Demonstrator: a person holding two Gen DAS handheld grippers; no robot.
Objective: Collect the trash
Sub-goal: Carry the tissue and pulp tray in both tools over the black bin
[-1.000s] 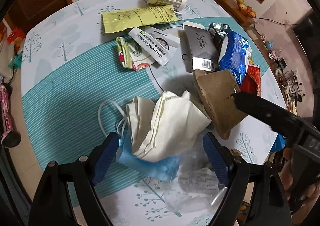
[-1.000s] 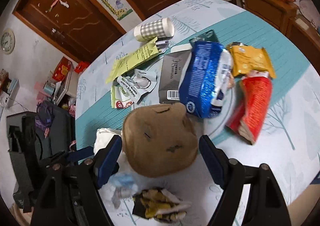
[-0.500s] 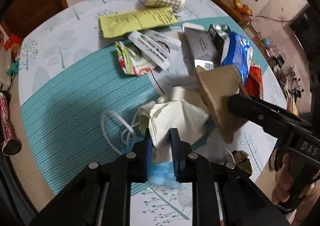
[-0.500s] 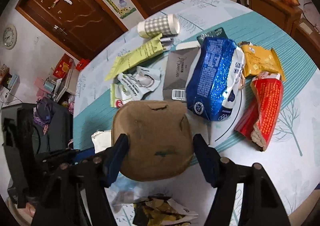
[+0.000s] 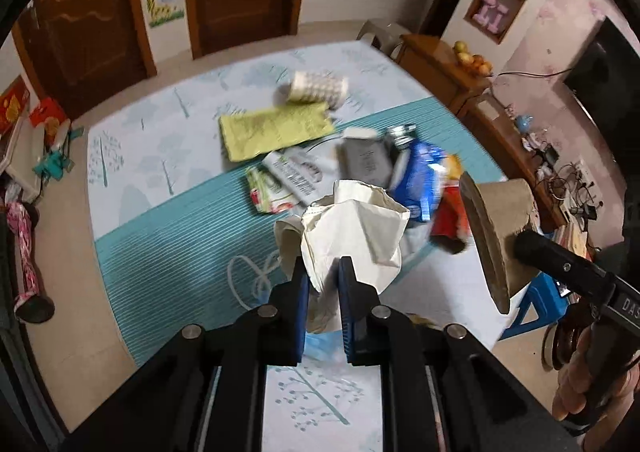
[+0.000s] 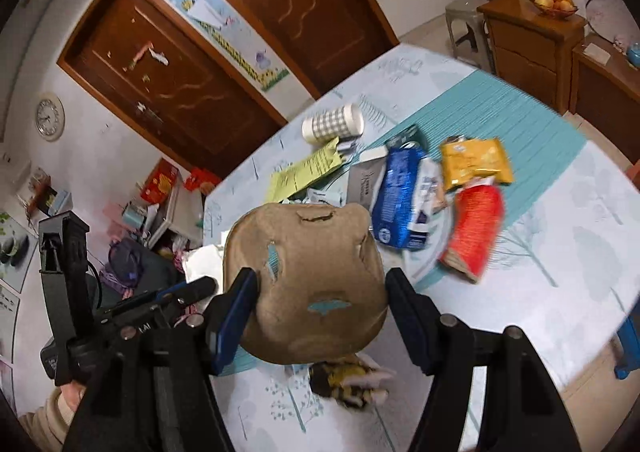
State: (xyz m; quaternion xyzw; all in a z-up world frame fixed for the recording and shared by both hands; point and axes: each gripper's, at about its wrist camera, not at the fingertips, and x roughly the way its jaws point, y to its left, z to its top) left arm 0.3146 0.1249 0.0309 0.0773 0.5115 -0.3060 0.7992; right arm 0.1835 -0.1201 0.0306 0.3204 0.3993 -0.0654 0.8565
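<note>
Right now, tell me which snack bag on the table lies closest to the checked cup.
The blue bag; the yellow bag and red bag lie farther from the checked cup.

Both fisheye views are bounded by a black circular vignette, and straight lines such as the door frames point(image 6: 224, 63) are bent strongly toward the edges. Even, moderately bright indoor light is seen, with no hard shadows cast. Motion blur is shown across the litter on the table point(image 5: 168, 219) in the left wrist view; the checked cup point(image 5: 318, 87) is smeared. The gripper bodies are rendered sharply.
</note>
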